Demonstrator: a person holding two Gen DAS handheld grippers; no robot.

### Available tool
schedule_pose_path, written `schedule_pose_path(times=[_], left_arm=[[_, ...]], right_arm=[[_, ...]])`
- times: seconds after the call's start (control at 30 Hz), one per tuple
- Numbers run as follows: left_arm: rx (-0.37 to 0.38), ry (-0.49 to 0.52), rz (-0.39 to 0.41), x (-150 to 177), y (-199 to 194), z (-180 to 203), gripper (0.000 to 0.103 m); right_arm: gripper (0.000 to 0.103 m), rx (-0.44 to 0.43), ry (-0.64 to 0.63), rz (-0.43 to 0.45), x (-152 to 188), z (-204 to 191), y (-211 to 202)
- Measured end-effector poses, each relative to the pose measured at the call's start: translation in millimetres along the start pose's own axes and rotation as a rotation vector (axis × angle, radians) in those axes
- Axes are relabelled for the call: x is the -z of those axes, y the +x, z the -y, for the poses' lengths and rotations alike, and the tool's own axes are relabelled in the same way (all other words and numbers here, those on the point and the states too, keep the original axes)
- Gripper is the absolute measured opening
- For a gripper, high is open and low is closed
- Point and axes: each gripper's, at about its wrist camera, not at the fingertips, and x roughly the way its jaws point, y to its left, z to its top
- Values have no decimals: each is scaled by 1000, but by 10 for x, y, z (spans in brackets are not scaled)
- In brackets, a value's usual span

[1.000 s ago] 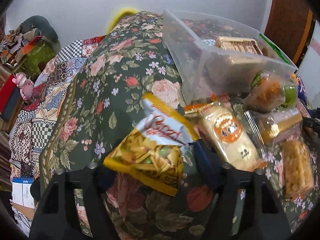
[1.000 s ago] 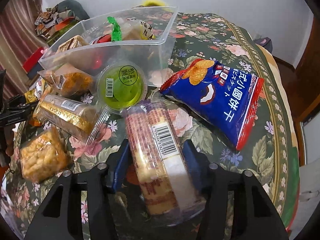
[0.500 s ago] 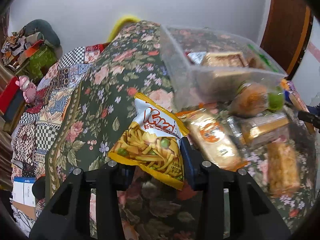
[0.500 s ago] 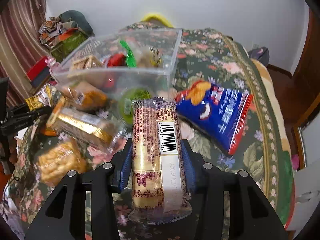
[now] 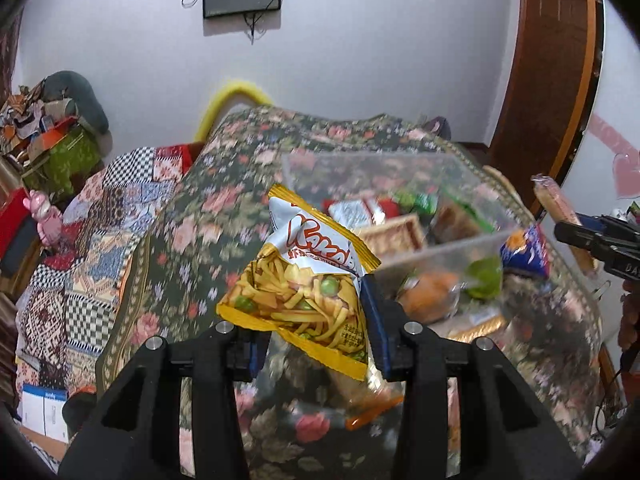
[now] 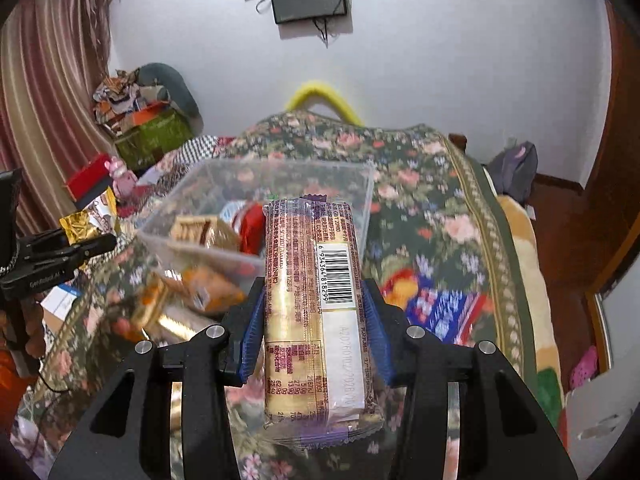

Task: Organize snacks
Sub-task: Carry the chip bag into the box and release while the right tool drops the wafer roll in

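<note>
Contents of clear plastic bin (image 5: 400,216) blurred, hard to identify. Left gripper (image 5: 316,336) clamps yellow-and-white noodle snack bag (image 5: 304,280); right gripper (image 6: 312,340) clamps long clear-wrapped biscuit pack (image 6: 316,312), both raised above floral cloth (image 6: 420,216).

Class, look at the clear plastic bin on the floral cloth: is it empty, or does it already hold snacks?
Not empty. The clear bin already holds several packets, including a tan tray-like pack and a red wrapper, seen through its open top.

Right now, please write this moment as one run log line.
left hand-held gripper: shut on yellow noodle-snack bag | right hand-held gripper: shut on long clear-wrapped biscuit pack | clear plastic bin: ahead
</note>
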Motion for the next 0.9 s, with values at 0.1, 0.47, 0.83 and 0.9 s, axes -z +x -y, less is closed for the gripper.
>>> schedule_pose_path(times=[0.1, 0.47, 0.83, 0.9], left_arm=[[11, -1, 21, -122, -7, 36, 42], [35, -3, 33, -449, 219, 169, 42], [58, -10, -8, -600, 623, 204, 42], [62, -7, -16, -620, 699, 207, 42]], right_arm=[[43, -4, -15, 28, -131, -45, 20], [43, -72, -33, 52, -467, -304, 305], [43, -93, -82, -5, -609, -597, 765], [43, -83, -95, -18, -612, -622, 834]])
